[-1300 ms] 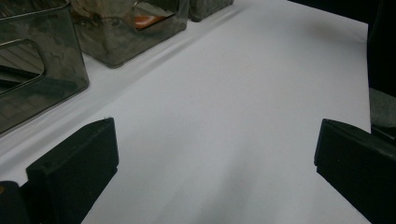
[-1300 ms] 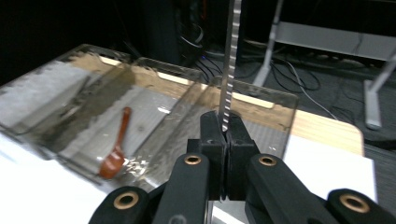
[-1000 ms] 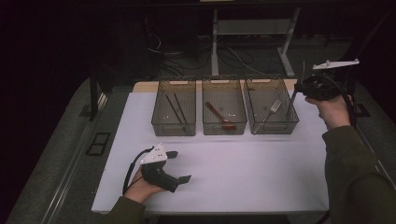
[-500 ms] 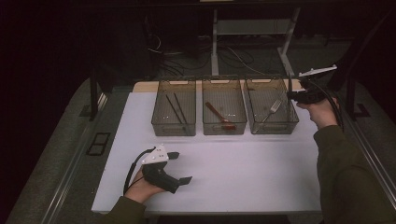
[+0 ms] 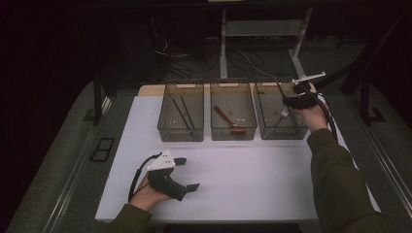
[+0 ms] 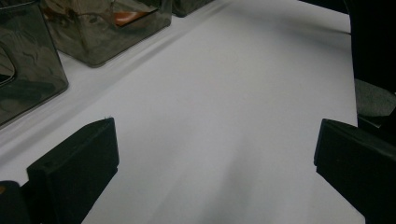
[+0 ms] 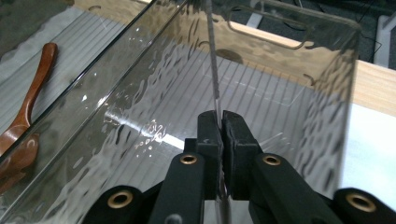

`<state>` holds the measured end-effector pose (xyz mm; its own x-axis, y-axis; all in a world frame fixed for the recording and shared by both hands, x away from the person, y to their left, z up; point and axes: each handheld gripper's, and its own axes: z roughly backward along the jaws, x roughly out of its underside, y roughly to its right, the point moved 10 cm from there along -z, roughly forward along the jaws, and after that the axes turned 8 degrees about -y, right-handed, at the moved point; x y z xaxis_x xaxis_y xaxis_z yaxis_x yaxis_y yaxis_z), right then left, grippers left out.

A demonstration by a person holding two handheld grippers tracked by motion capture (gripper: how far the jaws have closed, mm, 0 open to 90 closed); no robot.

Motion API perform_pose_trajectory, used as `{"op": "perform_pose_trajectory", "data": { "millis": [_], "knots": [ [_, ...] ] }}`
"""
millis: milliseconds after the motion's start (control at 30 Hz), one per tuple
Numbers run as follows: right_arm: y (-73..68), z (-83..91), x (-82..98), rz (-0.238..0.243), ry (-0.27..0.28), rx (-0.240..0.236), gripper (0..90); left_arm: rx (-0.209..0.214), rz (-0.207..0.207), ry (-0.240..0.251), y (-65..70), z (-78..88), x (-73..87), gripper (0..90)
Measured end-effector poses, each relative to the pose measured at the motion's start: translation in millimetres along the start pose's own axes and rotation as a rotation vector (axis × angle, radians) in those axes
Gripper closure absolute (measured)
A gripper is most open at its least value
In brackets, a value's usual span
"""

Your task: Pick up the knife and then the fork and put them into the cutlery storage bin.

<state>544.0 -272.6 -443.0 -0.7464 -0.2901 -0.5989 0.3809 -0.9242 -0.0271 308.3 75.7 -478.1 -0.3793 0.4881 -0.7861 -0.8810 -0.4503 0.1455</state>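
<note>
- left gripper (image 5: 188,173) rests low on the white table (image 5: 252,184), near front edge, jaws spread wide, nothing between them; idle, well apart from the bins
- left bin (image 5: 183,86): pair of dark chopsticks (image 5: 182,112) lying inside, looks sorted
- middle bin (image 5: 232,85): wooden spoon (image 5: 228,120) lying inside, looks sorted
- right bin (image 5: 272,136): fork (image 5: 283,114) inside, near its right wall
- right gripper (image 7: 220,126) over the right bin, jaws clamped tight on a thin metal utensil (image 7: 212,60) that stands up edge-on from the pads; kind can't tell
- progress: sorting looks nearly done; left to do is lowering the held piece in and letting go
- in the way: bin's clear walls close beside the jaws, and the fork below could get knocked; rest of the table surface bare, dark cables behind the bins are out of reach
</note>
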Motion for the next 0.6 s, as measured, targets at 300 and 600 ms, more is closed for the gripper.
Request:
{"op": "perform_pose_trajectory", "data": {
  "millis": [300, 600],
  "knots": [
    [-5.6, -3.0, 11.2, -0.031, 0.018, -0.049, 70.6, -0.005, -0.003, -0.004, 0.1, -0.4, 0.2, 0.0],
    [-19.0, 28.0, 25.3, -0.003, 0.102, -0.166, 46.1, -0.012, -0.001, -0.008, -1.5, -0.7, 1.3, 0.0]
  ]
}}
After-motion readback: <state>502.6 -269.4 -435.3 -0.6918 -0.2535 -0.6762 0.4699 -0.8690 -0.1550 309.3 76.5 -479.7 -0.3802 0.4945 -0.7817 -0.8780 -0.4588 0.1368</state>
